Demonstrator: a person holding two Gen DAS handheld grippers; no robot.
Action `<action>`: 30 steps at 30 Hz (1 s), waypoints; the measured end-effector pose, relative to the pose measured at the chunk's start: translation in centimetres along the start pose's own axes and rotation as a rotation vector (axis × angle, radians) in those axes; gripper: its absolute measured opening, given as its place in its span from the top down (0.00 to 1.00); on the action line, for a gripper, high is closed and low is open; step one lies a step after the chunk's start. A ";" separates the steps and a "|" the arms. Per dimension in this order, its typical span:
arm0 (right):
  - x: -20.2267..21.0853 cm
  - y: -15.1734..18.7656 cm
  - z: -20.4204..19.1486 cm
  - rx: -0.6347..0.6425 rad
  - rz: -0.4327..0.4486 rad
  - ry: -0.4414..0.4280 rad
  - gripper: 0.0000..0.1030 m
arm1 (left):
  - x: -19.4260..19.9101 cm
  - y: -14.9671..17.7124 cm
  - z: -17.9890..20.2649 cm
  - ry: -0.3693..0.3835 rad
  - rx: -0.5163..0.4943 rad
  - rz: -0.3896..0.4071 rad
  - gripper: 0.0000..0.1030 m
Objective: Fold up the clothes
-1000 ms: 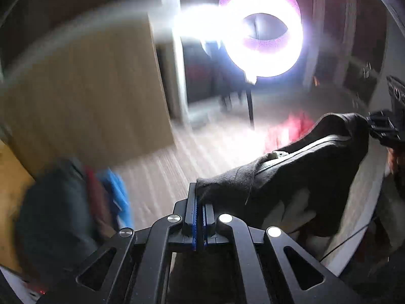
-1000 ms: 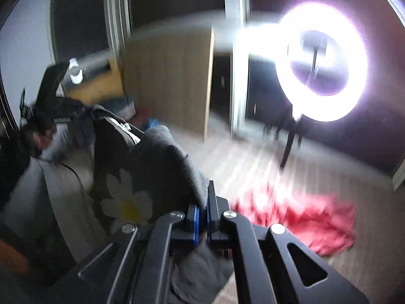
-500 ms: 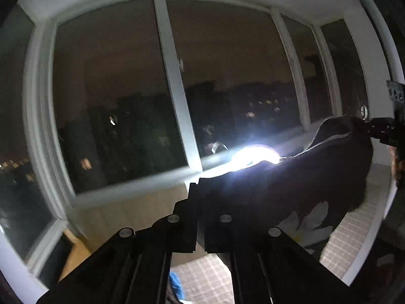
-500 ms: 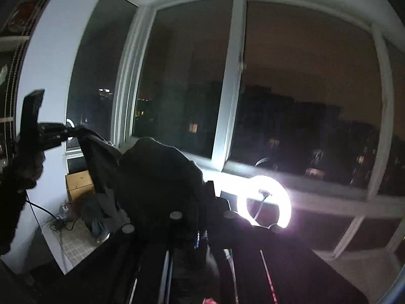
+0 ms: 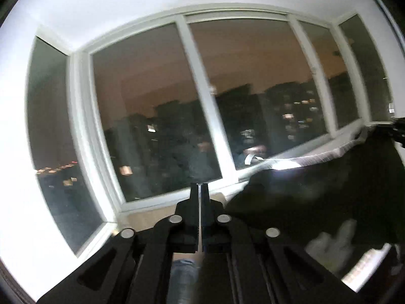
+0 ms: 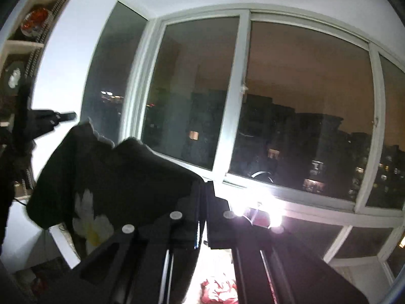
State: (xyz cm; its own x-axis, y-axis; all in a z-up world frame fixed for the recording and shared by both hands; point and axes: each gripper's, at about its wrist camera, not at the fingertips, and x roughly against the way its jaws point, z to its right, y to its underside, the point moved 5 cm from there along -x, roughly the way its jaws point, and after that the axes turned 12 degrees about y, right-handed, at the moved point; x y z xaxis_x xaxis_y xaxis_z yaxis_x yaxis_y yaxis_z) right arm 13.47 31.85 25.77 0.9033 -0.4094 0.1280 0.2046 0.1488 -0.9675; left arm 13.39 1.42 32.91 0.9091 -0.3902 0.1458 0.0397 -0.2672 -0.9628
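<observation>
A dark garment (image 5: pixel 316 190) with a white daisy print (image 6: pixel 88 223) hangs in the air, stretched between both grippers. My left gripper (image 5: pixel 200 186) is raised toward the window with its fingers together. The cloth meets its right finger, and the exact grip point is hard to make out. In the right wrist view that gripper (image 6: pixel 72 115) sits at the far left, just above the garment's white-edged corner. My right gripper (image 6: pixel 203 183) is shut on the other end of the garment (image 6: pixel 126 172), which drapes off to its left. It shows at the right edge of the left wrist view (image 5: pixel 395 124).
A large window (image 6: pixel 303 101) with white frames and a night city outside fills both views. A bright lamp glare (image 6: pixel 273 210) sits below the sill. A red cloth (image 6: pixel 220 291) lies on the floor below. Shelves (image 6: pixel 25 25) stand at the upper left.
Both grippers have swung upward with the garment, from facing the floor and ring light to facing the window. The garment is now spread wider between them.
</observation>
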 end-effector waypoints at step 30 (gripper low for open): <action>-19.8 51.9 -4.1 -0.052 -1.054 -0.345 0.50 | -20.1 54.0 25.0 0.746 0.341 -1.122 0.56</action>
State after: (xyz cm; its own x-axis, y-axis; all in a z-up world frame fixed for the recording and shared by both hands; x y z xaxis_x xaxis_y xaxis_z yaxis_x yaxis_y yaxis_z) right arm 4.64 43.97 -27.88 0.3449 -0.0350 0.9380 0.9232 -0.1679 -0.3457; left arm 7.62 16.86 -27.74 -0.1055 -0.5146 0.8509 0.7894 -0.5637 -0.2431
